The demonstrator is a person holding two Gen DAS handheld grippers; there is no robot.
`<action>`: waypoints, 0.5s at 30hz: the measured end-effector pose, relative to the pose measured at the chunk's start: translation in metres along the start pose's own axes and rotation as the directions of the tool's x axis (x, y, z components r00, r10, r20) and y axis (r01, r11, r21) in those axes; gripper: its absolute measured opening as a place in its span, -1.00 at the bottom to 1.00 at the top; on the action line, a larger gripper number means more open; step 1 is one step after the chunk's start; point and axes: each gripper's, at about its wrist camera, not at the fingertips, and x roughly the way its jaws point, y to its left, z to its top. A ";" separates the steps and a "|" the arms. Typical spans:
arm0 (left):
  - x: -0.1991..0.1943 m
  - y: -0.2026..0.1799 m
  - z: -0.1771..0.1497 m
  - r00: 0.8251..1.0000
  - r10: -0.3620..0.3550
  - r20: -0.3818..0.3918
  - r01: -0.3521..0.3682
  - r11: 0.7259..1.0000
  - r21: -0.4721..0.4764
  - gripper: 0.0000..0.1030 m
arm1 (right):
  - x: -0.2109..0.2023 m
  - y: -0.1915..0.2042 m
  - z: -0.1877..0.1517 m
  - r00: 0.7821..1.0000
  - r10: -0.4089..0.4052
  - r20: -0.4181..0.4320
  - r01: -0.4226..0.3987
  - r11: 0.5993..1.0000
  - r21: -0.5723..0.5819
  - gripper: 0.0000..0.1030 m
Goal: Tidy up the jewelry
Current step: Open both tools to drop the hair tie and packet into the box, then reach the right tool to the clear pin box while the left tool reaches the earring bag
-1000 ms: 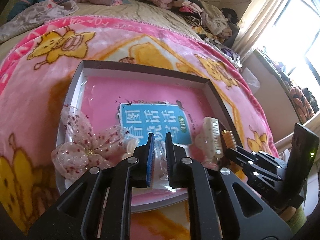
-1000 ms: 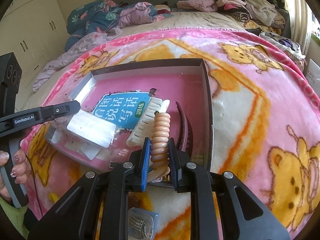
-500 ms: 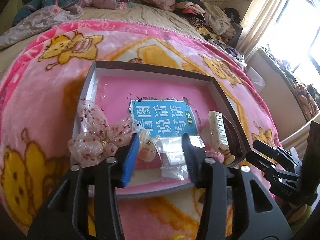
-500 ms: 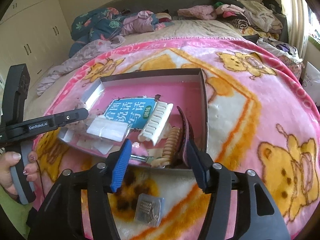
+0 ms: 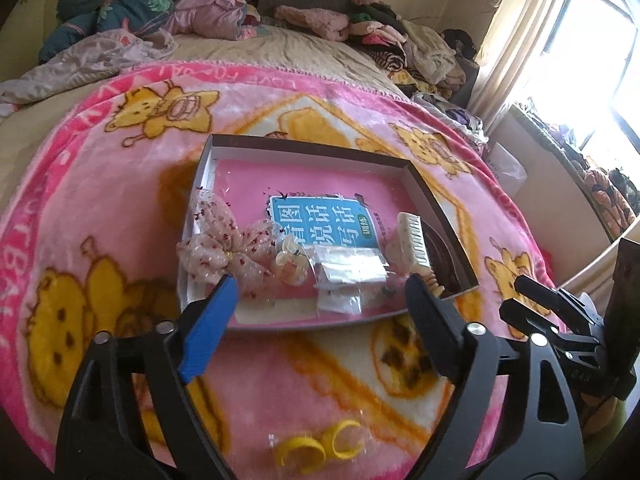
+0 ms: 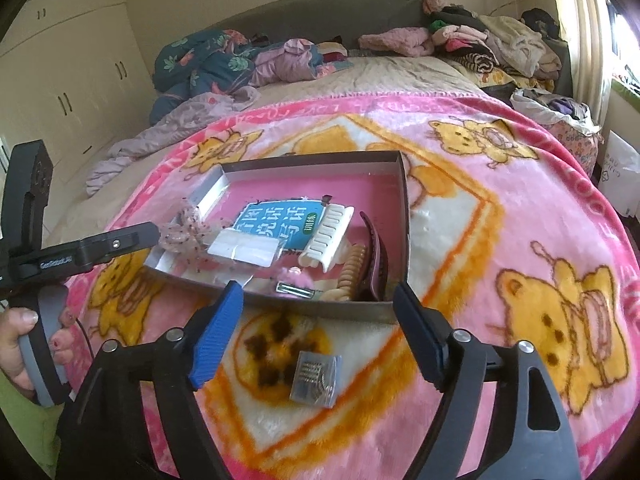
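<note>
The scene is lit by daylight from a window (image 5: 600, 60) at the right, which is blown out to white in the left wrist view. The curtain (image 5: 516, 52) beside it is washed pale by glare. Strong barrel distortion is seen in both views, with dark vignetted corners and the blanket (image 6: 500, 240) bulged into a dome. Slight blur is noted on the yellow rings (image 5: 316, 450) near the lower edge. Shadows are soft, colours warm.
</note>
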 end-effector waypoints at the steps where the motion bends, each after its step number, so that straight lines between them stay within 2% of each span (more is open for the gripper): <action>1: -0.003 -0.001 -0.002 1.000 0.003 0.003 -0.003 1.000 0.001 0.59 | -0.003 0.001 -0.001 1.000 -0.001 0.005 0.001 1.000 -0.001 0.58; 9: -0.021 -0.002 -0.023 0.999 0.032 0.011 -0.032 0.999 0.009 0.78 | -0.017 0.005 -0.010 1.000 -0.001 0.018 0.001 1.000 -0.003 0.61; 15: -0.028 0.002 -0.039 0.999 0.046 0.002 -0.046 0.999 0.004 0.78 | -0.021 0.007 -0.018 1.000 0.000 0.014 0.000 1.000 -0.003 0.62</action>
